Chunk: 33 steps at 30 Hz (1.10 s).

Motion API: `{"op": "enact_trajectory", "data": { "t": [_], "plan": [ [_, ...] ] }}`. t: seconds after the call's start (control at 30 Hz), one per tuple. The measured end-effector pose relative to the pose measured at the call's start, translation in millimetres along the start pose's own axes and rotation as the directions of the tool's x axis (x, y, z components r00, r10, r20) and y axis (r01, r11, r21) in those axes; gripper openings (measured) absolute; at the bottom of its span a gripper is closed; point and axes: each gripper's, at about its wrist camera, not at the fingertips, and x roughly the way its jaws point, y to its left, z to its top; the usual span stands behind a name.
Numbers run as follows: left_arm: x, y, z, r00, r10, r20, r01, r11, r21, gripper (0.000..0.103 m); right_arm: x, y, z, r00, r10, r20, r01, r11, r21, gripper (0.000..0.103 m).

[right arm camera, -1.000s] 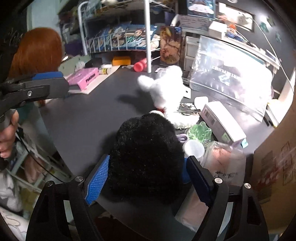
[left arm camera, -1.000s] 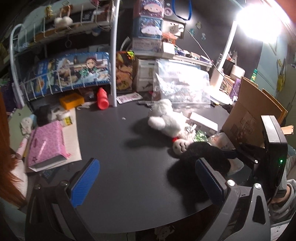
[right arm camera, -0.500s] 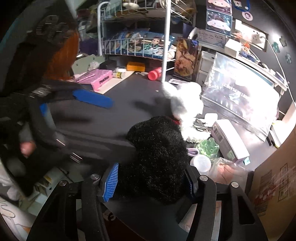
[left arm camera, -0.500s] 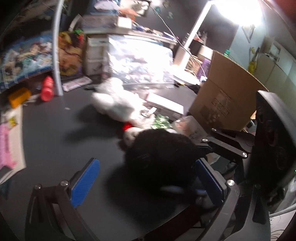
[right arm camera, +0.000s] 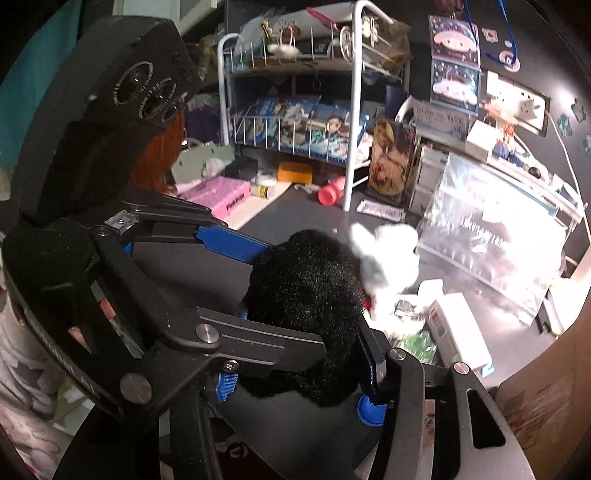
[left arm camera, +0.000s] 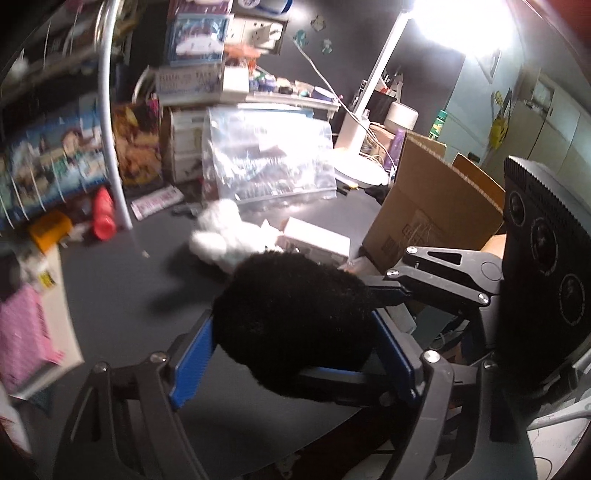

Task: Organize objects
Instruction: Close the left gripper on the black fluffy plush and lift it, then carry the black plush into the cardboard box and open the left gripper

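Left wrist view: black plush [left arm camera: 291,317] between both closing tools.

Dim fisheye views, motion blur, harsh glare from lamp [left arm camera: 458,26] upper right.

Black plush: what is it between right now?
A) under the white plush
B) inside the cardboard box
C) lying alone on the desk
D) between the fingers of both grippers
D: the black plush sits between the blue pads of the left gripper, whose jaws are closing, and the right gripper also brackets it, jaws closing.
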Motion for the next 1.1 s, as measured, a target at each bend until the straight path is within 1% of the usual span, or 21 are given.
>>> {"op": "enact_trajectory", "data": {
  "t": [0.13,0.27,0.4,0.53,0.67,0.87,1.0,1.1],
  "plan": [
    [-24,-11,18,0.999,0.046,0.021,-0.047,0.999,0.028,0.078,-17,5,20,0.999,-0.03,0.02,0.03,1.0,-0.002,0.047],
    [-40,-24,40,0.997,0.064,0.048,-0.067,0.996,0.051,0.077,-38,1,37,0.998,-0.046,0.046,0.046,0.999,0.005,0.046],
    [-50,-45,64,0.996,0.067,0.065,-0.073,0.993,0.092,0.076,-61,-9,50,0.995,-0.067,0.069,0.066,0.998,0.018,0.046],
    [-51,-69,89,0.995,0.056,0.086,-0.067,0.989,0.131,0.076,-88,-26,57,0.989,-0.102,0.104,0.099,0.995,0.033,0.045],
    [-42,-100,113,0.995,0.046,0.089,-0.062,0.982,0.179,0.076,-112,-48,56,0.981,-0.135,0.136,0.128,0.99,0.061,0.045],
    [-16,-146,146,0.998,0.009,0.059,-0.023,0.973,0.231,0.076,-143,-89,42,0.971,-0.184,0.153,0.164,0.977,0.138,0.045],
    [12,-171,161,1.0,-0.024,0.008,0.021,0.97,0.243,0.076,-159,-118,24,0.969,-0.201,0.147,0.169,0.964,0.203,0.045],
    [34,-182,168,0.998,-0.044,-0.035,0.051,0.97,0.239,0.076,-167,-136,12,0.968,-0.214,0.128,0.179,0.953,0.244,0.045]
  ]
}}
